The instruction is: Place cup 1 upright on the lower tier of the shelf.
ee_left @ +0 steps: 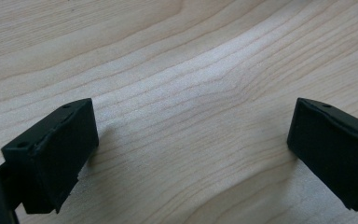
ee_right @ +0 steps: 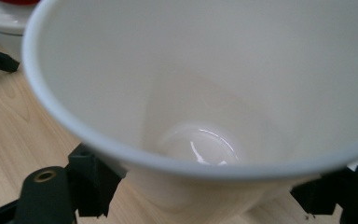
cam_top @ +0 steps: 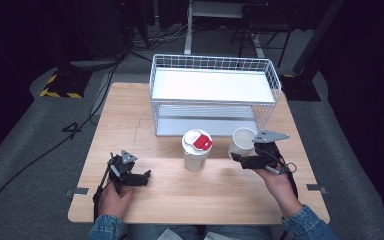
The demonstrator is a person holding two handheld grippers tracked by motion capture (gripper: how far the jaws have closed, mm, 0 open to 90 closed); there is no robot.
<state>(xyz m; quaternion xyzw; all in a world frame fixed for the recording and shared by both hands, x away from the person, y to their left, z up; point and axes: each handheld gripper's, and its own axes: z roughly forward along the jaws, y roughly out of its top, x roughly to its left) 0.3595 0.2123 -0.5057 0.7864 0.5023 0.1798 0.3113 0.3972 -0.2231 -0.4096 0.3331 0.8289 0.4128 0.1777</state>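
Right gripper [cam_top: 241,159] clamped on open cup [cam_top: 243,141] right of lidded cup [cam_top: 197,149], left gripper [cam_top: 146,176] agape over surface [cam_top: 145,125]

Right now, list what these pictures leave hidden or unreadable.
- Lidded cup: contents hidden by its red-and-white lid, high view.
- Open cup: base and outer wall cut off by the right gripper view's edges.
- Wire basket: lower shelf's rear hidden under the upper shelf, high view.
- Left gripper: body out of frame in its own view.
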